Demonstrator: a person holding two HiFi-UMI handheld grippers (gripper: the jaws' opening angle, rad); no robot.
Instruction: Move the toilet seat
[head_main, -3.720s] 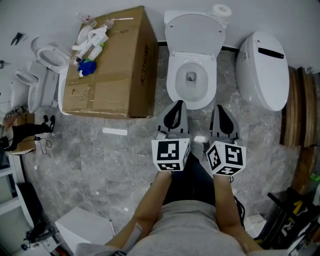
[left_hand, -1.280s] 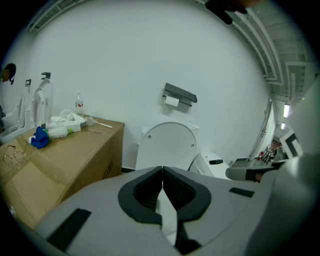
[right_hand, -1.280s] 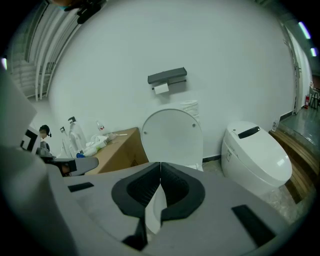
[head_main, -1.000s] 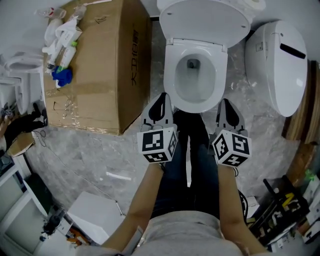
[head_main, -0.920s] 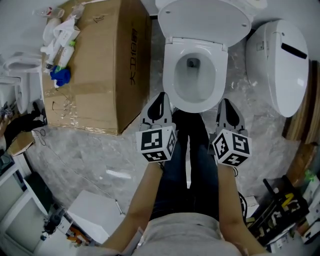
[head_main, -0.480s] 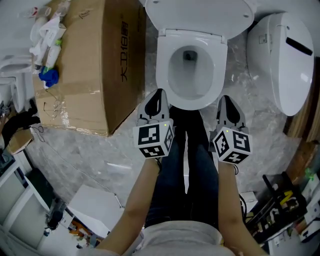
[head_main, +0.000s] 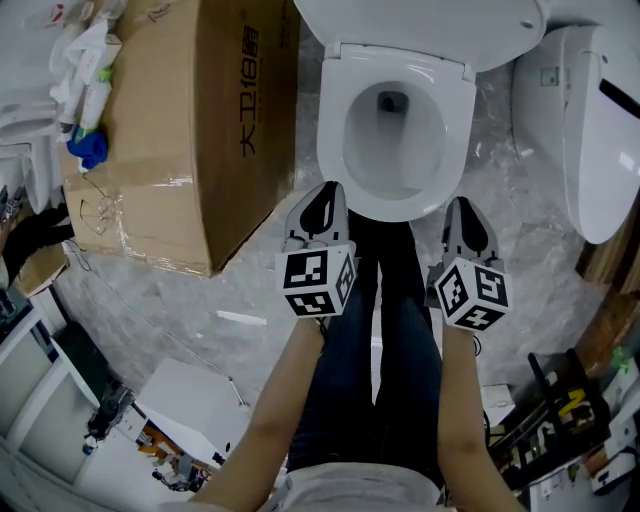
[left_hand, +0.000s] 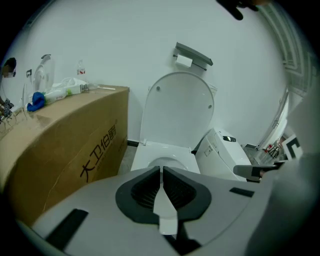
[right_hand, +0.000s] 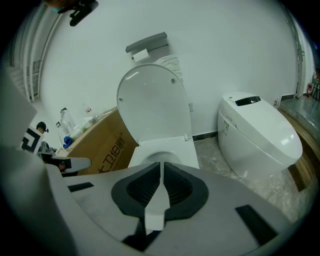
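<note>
Since earlier: toilet seat (head_main: 334, 140) drawn closer | left gripper (head_main: 322, 192), right gripper (head_main: 463, 205) — both pinched closed, empty, flanking its near rim for reach | lid (left_hand: 176, 107) upright, far

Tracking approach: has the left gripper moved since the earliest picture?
Yes, forward. The left gripper now reaches well past the near corner of the brown cardboard box; earlier it was about level with it.

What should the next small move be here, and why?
Probably reach the right gripper forward to the front edge of the toilet seat and open its jaws. Both it and the left gripper are shut, empty and seemingly short of the toilet; the lid stands upright.
</note>
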